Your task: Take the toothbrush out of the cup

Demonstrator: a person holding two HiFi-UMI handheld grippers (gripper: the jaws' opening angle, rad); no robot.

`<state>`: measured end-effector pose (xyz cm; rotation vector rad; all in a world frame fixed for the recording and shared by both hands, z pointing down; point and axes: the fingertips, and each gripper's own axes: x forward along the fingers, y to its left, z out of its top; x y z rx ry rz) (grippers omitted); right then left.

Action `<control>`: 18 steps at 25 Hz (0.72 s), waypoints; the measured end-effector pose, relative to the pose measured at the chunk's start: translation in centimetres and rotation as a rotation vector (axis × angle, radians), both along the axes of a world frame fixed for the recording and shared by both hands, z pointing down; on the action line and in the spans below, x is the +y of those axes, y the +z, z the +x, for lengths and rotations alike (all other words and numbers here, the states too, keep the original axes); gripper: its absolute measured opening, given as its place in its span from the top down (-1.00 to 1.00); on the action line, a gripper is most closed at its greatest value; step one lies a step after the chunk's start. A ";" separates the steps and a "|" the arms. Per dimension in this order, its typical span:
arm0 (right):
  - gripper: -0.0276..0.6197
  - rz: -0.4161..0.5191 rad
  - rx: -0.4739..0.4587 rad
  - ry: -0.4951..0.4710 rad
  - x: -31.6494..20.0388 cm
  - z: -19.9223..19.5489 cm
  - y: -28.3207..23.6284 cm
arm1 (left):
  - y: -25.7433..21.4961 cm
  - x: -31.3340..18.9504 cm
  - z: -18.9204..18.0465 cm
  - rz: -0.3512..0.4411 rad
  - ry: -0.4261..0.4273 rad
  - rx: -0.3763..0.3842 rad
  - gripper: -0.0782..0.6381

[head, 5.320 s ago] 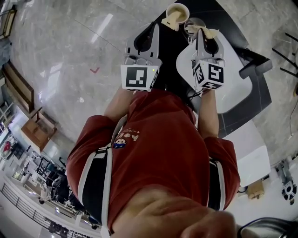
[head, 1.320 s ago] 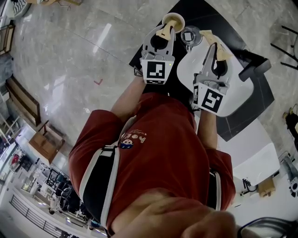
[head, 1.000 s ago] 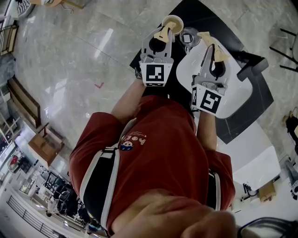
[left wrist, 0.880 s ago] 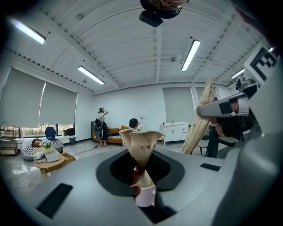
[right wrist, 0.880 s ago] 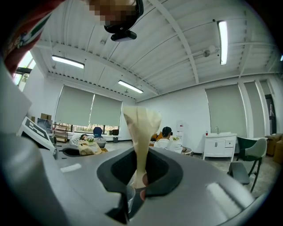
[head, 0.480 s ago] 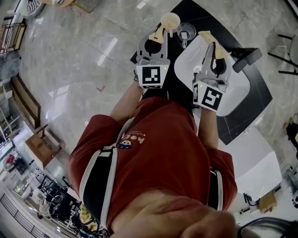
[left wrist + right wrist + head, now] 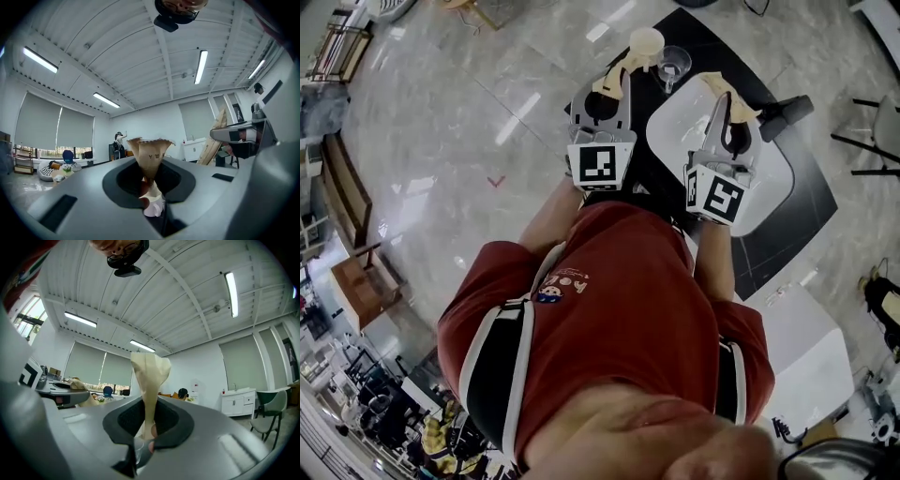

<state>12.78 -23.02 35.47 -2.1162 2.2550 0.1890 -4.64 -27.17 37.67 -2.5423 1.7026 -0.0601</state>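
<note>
In the head view a cream cup and a clear glass stand on a dark surface beyond both grippers. I cannot make out a toothbrush in either one. My left gripper is held up just short of the cup and to its left. Its tan-wrapped tips are pressed together in the left gripper view, with nothing between them. My right gripper hovers over the white round table, to the right of the glass. Its wrapped tips also meet and hold nothing.
A black bar-shaped object lies at the white table's far right edge. Pale marble floor spreads to the left, with wooden furniture along the wall. A chair and a white cabinet show far off in the right gripper view.
Both grippers have risen and drawn a little back from the cup and the glass. Their jaws have stayed together. The cup and the glass have not moved.
</note>
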 end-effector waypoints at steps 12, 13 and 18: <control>0.79 0.055 -0.015 -0.046 2.8 0.1 -0.7 | -2.2 4.3 -1.4 0.057 -0.064 0.001 0.64; 0.79 0.056 -0.013 -0.050 3.0 0.0 -0.7 | -2.4 4.5 -1.5 0.065 -0.066 0.001 0.64; 0.79 0.064 -0.007 -0.074 3.1 -0.5 -0.8 | -3.0 5.0 -1.8 0.091 -0.081 0.018 0.64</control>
